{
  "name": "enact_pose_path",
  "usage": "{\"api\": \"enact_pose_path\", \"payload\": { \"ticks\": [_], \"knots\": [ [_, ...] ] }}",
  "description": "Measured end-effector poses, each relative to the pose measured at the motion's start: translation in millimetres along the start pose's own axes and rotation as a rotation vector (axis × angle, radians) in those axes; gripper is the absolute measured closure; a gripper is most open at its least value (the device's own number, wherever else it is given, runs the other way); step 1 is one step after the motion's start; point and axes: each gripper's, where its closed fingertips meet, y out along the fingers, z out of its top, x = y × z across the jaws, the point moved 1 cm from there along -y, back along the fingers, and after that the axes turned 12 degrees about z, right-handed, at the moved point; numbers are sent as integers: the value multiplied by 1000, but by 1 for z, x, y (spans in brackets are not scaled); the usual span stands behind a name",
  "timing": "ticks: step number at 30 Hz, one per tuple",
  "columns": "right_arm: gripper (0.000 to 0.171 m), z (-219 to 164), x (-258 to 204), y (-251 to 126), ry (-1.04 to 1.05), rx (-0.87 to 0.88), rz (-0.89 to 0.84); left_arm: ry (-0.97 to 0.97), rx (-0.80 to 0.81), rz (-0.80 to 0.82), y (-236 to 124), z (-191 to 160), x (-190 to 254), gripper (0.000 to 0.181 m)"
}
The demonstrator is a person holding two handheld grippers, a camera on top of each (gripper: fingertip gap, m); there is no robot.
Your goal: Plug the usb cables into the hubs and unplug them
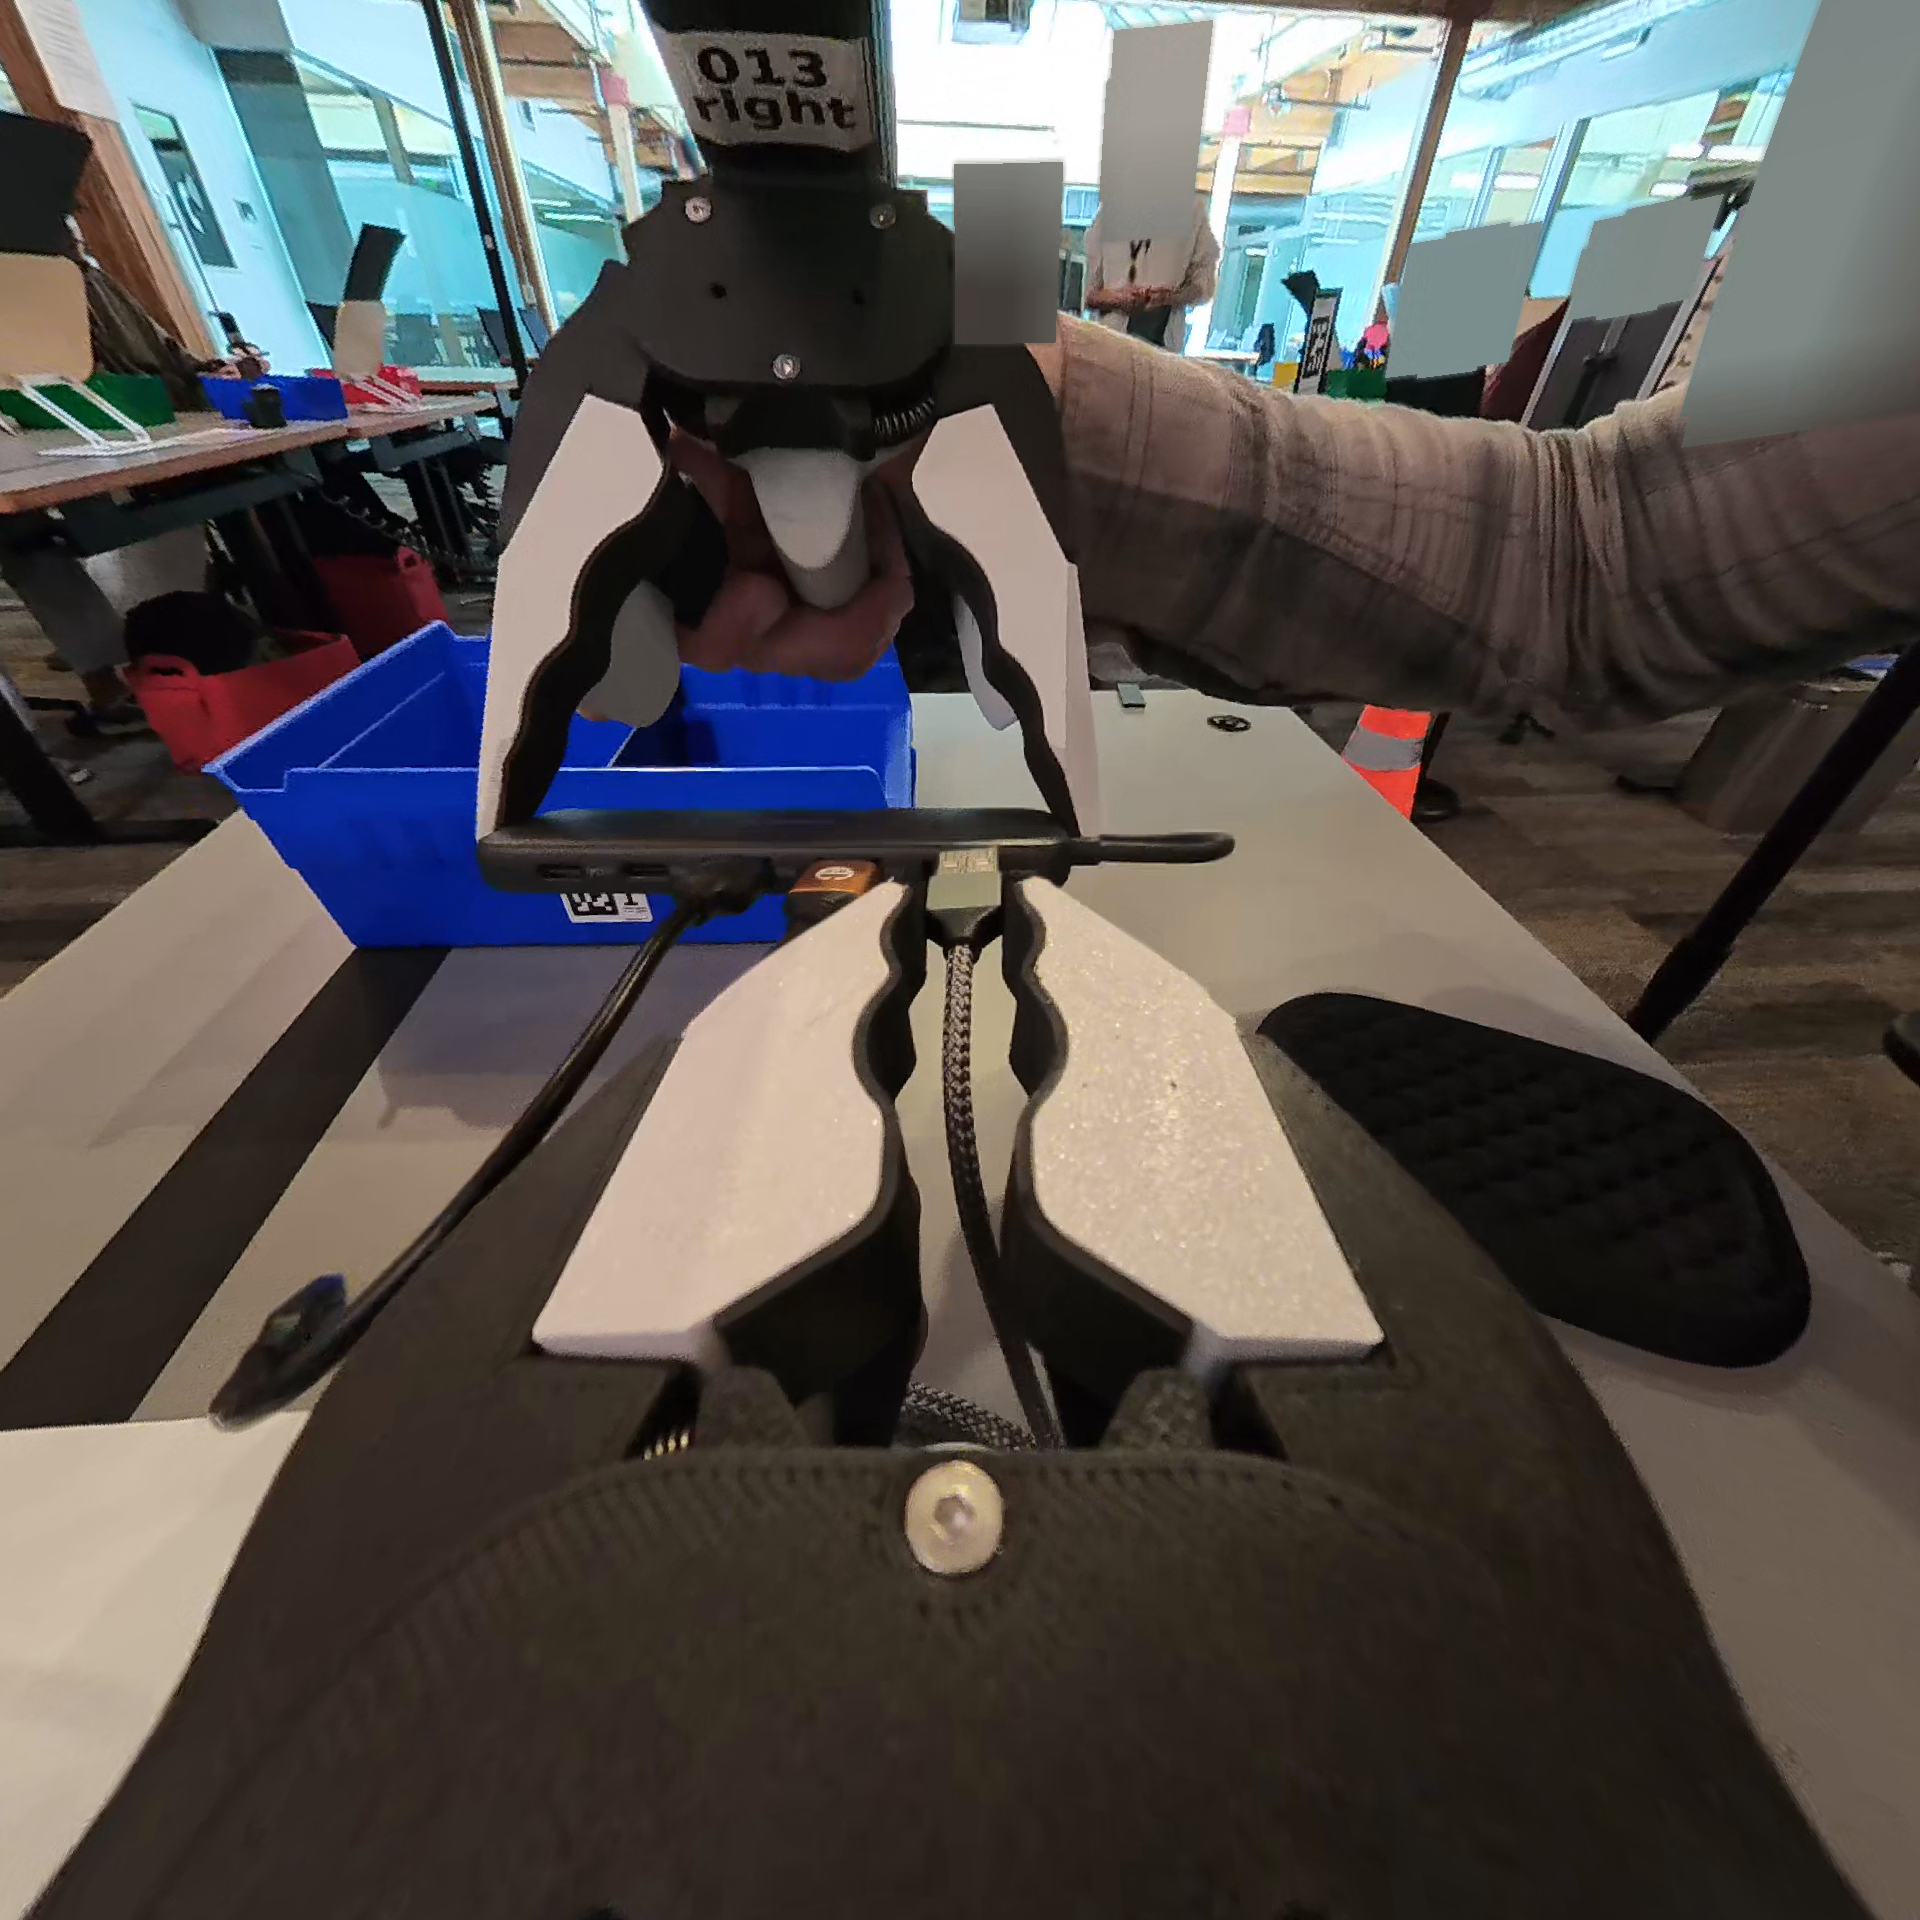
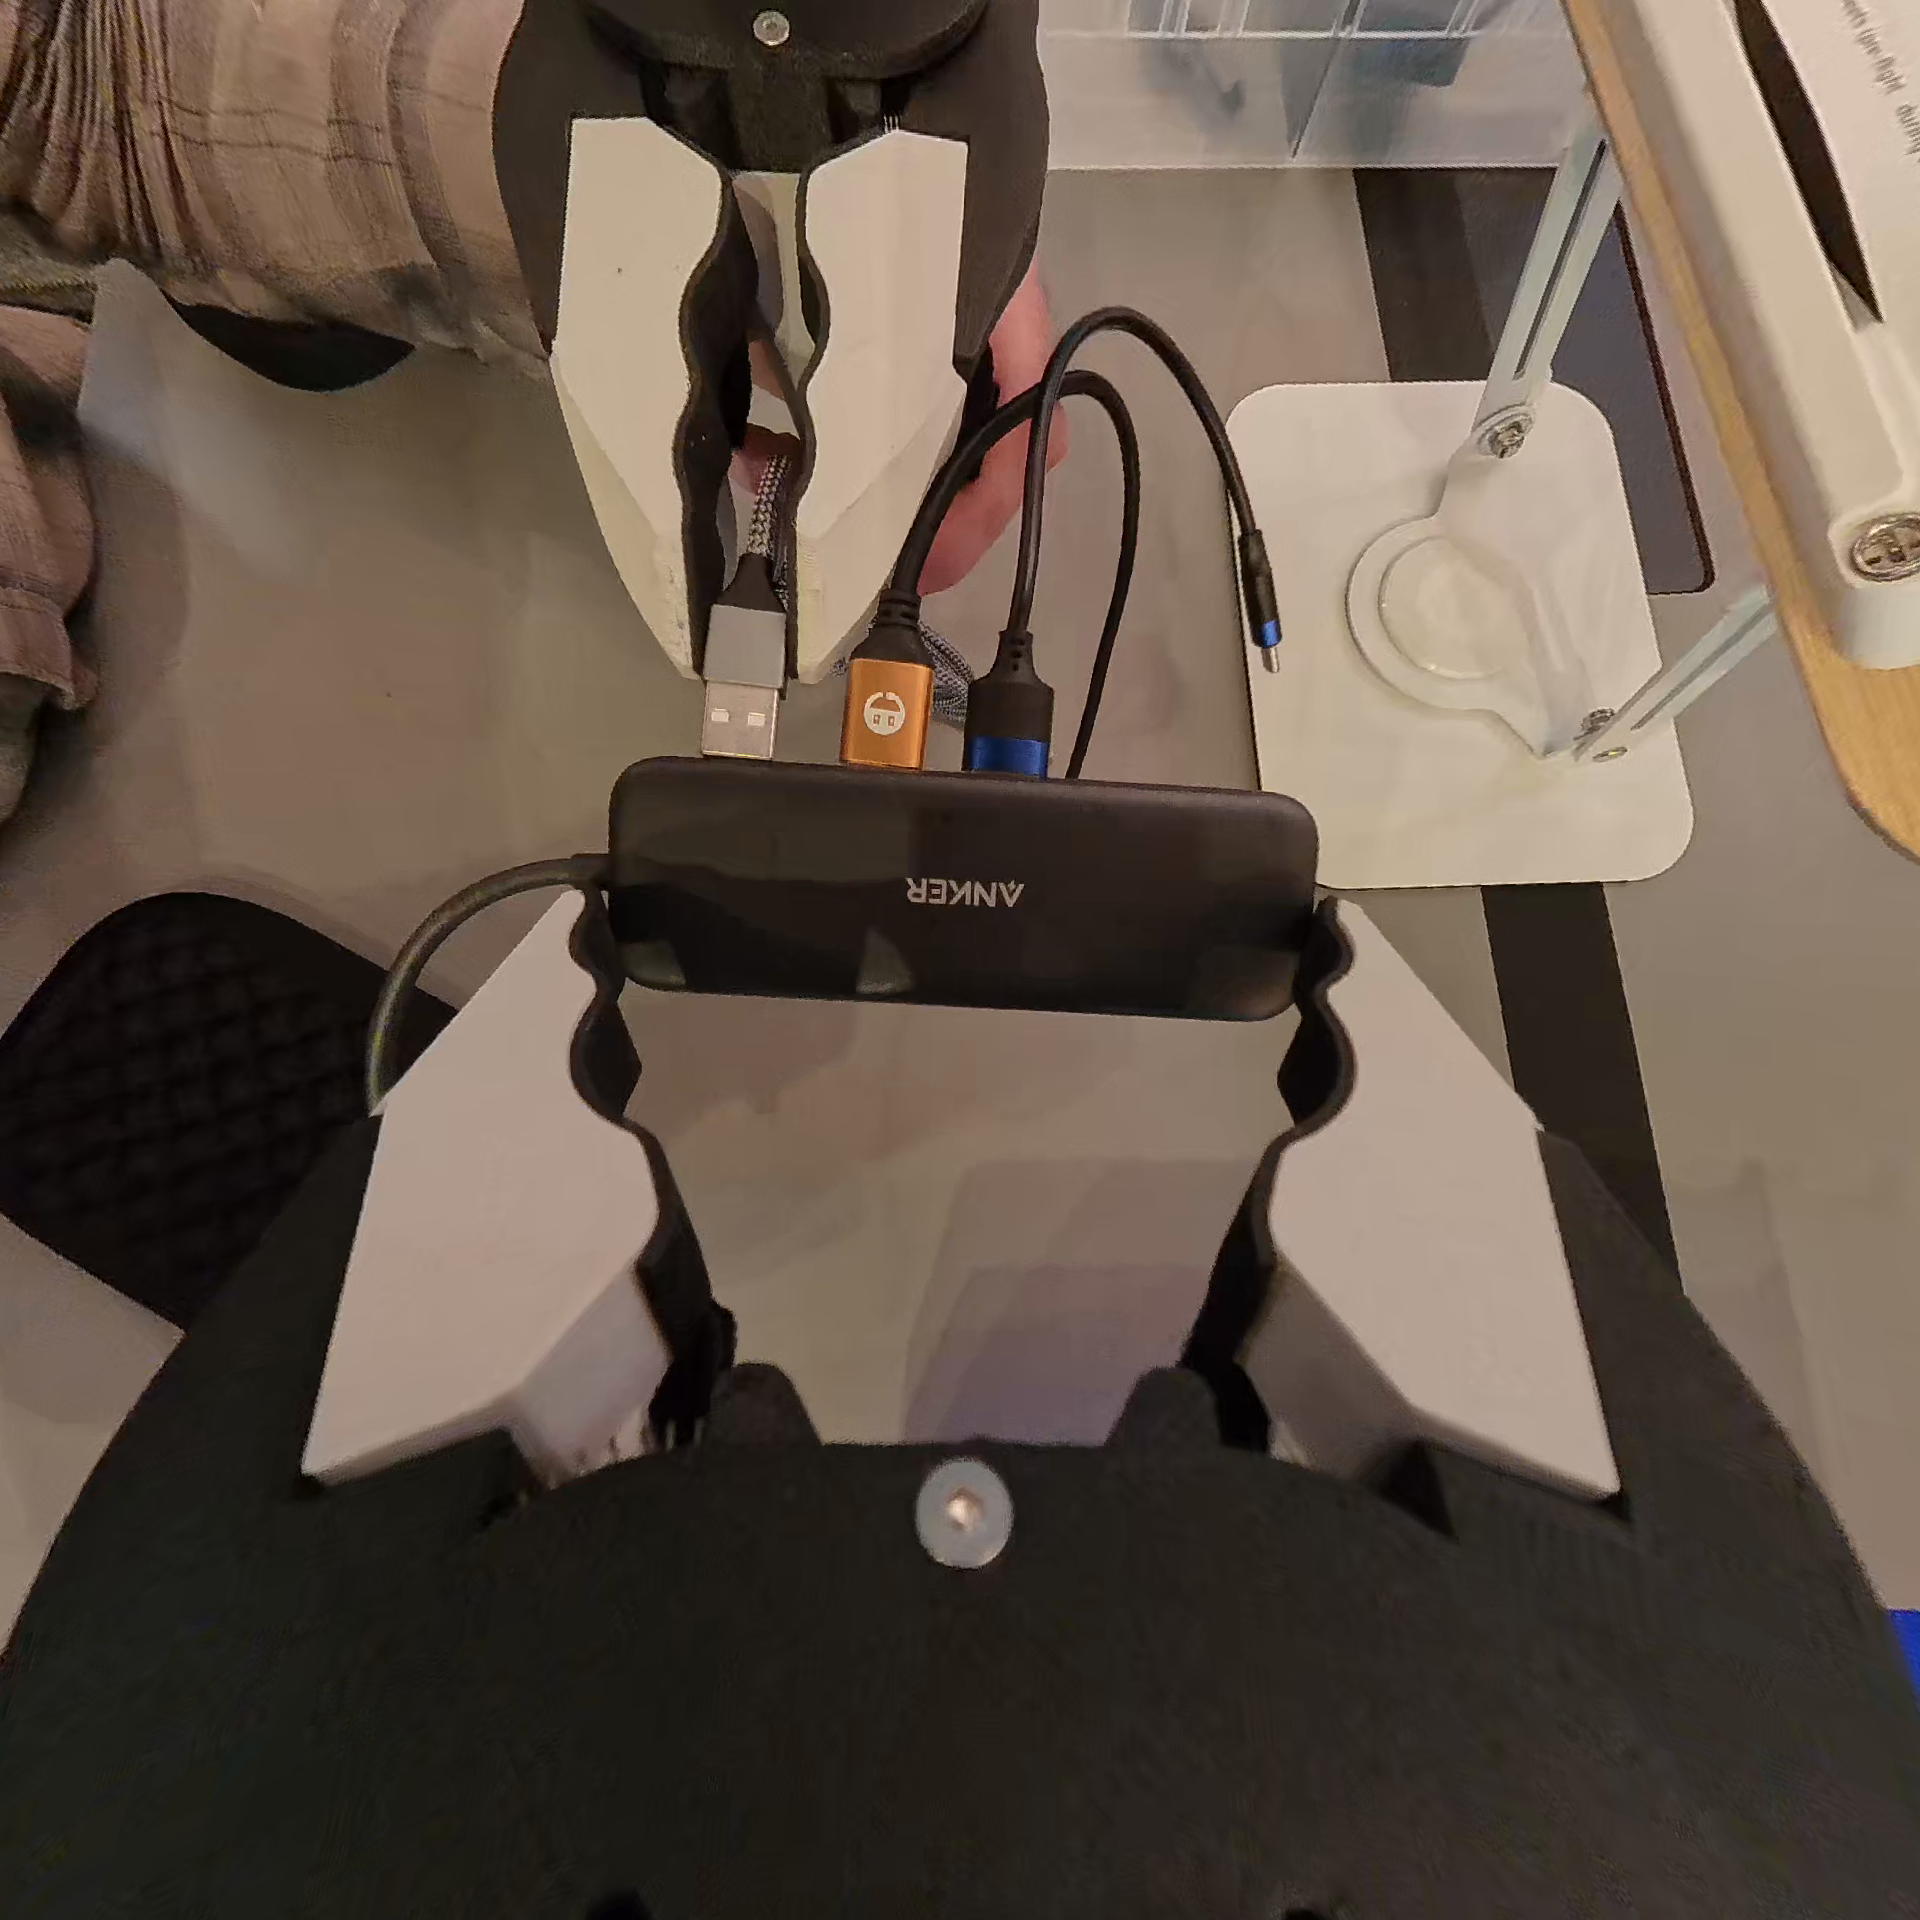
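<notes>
My right gripper (image 2: 961, 920) is shut on the two ends of a black USB hub (image 2: 1091, 894) and holds it above the table. It faces me in the left wrist view (image 1: 779, 826), with the hub (image 1: 769, 836) across its tips. My left gripper (image 1: 961, 914) is shut on the grey USB plug (image 1: 964, 883) of a braided cable (image 1: 966, 1091). The plug's metal shell (image 2: 740, 717) shows mostly outside the hub, its tip at a port. An orange plug (image 2: 885, 712) and a blue-collared black plug (image 2: 1010, 722) sit in neighbouring ports.
A loose blue-tipped cable end (image 2: 1262, 613) hangs over a white stand base (image 2: 1455, 634). A black mesh pad (image 1: 1538, 1174) lies on the grey table to the right. A blue bin (image 1: 416, 790) stands behind the hub. A clear plastic box (image 2: 1299, 83) sits at the far edge. One gripper's finger ends stand about 6 centimetres off the other's.
</notes>
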Motion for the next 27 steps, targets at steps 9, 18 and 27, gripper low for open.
{"api": "enact_pose_path", "payload": {
  "ticks": [9,18,27],
  "knots": [
    [44,1,-1,-2,-5,-6,-4,118,-52,71,0,0,-1,167],
    [44,-4,-3,0,-1,-41,1,142,-61,67,3,-3,2,167],
    [44,-5,-2,1,-12,-69,-10,132,-78,56,4,-5,4,167]
  ]
}}
